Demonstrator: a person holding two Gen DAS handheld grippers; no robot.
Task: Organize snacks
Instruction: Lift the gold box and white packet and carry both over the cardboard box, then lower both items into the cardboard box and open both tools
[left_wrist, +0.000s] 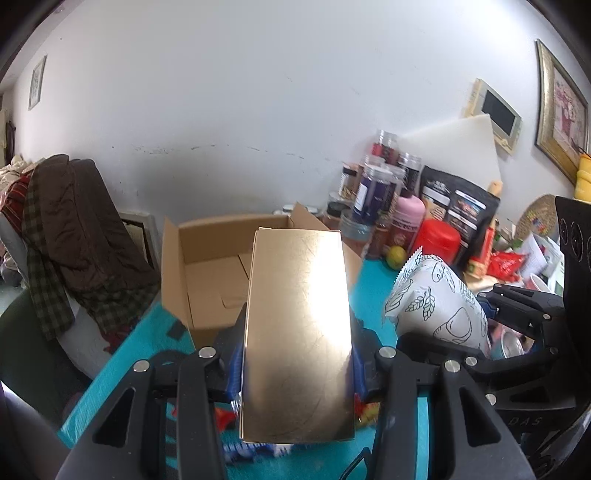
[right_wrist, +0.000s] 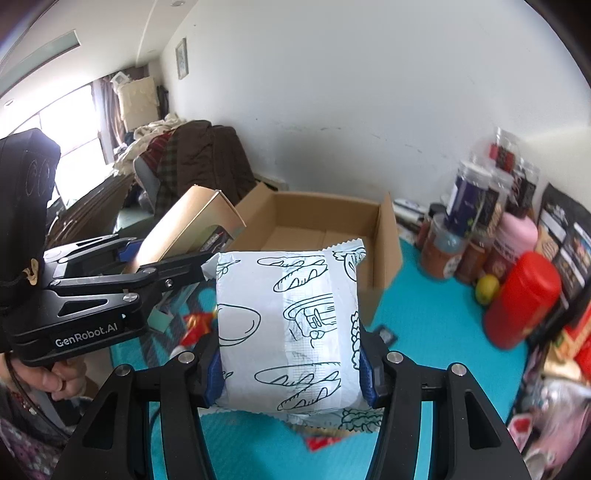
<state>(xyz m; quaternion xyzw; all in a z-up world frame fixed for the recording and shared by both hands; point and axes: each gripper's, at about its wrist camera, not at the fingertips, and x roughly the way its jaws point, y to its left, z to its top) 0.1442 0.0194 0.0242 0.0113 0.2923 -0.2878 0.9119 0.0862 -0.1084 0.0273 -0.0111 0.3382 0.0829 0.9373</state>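
Two snacks are in our grip at once, one per gripper, which suits a task of gathering loose packets into one container. Nearest in the left wrist view, the left gripper (left_wrist: 295, 354) has its jaws pinching the gold box (left_wrist: 297, 332) by its long sides, low in the frame's centre; holding it by the narrow width keeps the flat, shiny face up and the box lengthwise, ready to slide forward. In the right wrist view the right gripper (right_wrist: 290, 373) has its jaws pinching the white bread packet (right_wrist: 288, 328) across its soft middle, so the puffed wrapper bulges between the blue pads (right_wrist: 214, 373) without slipping. Both loads hang clear of the desk (right_wrist: 436, 332) and its turquoise cover, and we judge they are lifted so that they can pass over the wall of the cardboard box (right_wrist: 332, 229).

That box sits just beyond, in the middle of each frame, flaps open and floor bare, so it reads as the destination. Farther right, jars (left_wrist: 373, 184), a red canister (right_wrist: 524, 302), a pink bottle (left_wrist: 408, 218) and black pouches (left_wrist: 458, 206) crowd against the wall; they stand upright and out of the carrying path. At far left, clothes (left_wrist: 66, 229) are heaped over a chair.
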